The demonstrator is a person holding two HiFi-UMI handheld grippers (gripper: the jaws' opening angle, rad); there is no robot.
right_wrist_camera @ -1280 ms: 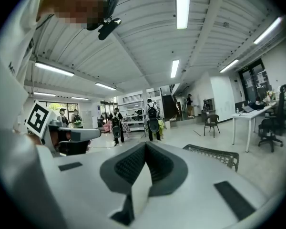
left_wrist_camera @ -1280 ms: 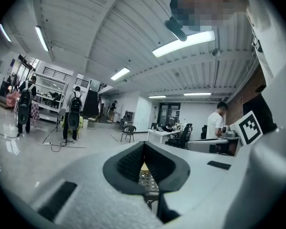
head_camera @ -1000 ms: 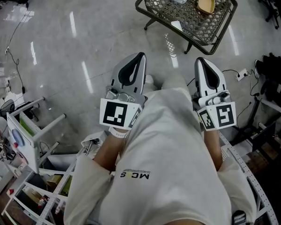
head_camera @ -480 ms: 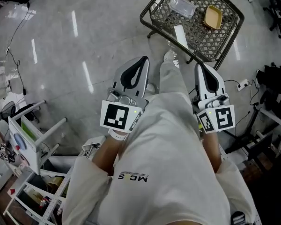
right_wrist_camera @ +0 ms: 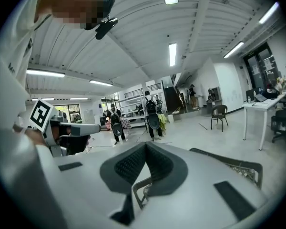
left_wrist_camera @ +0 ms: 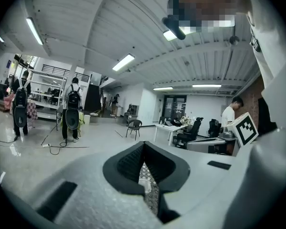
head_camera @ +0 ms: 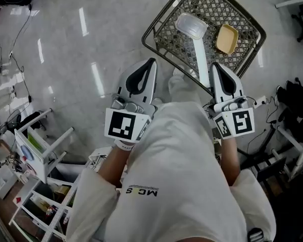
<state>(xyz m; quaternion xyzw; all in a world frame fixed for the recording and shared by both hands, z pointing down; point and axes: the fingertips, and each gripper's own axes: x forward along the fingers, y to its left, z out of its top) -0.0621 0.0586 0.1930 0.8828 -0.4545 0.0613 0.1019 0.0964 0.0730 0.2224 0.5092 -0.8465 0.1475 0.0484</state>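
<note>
Plainly both claws are closed and empty. The left gripper (head_camera: pixel 150 62) has its dark pads pressed tip to tip with nothing caught between them, and the right gripper (head_camera: pixel 215 66) is pinched together the same way. The person holds them side by side at the waist, well apart, pointing forward.

Ahead of them stands a mesh table (head_camera: pixel 169 32). In the head view the right gripper's tip overlaps the table's near edge. The left one's tip stops just short of the near corner, over the floor (head_camera: pixel 65 59). How high they sit above it I cannot tell.

On the mesh lie a clear plastic container (head_camera: pixel 191 25) and, near it, a shallow yellow dish (head_camera: pixel 226 39), apart from each other and from both grippers. Through the slit under the left gripper's closed pads a bit of mesh and the container show. The right gripper view shows the table's rim the same way.

Each gripper carries its marker cube (head_camera: pixel 123 126) by the wrist, against the person's white shirt (head_camera: pixel 177 180).

Further out, a white rack (head_camera: pixel 30 153) stands to the person's left, with cables and dark gear (head_camera: pixel 295 97) to the right. Across the glossy hall, people with backpacks (left_wrist_camera: pixel 72 113) stand near shelving and a person in white (left_wrist_camera: pixel 228 120) is at a desk.
</note>
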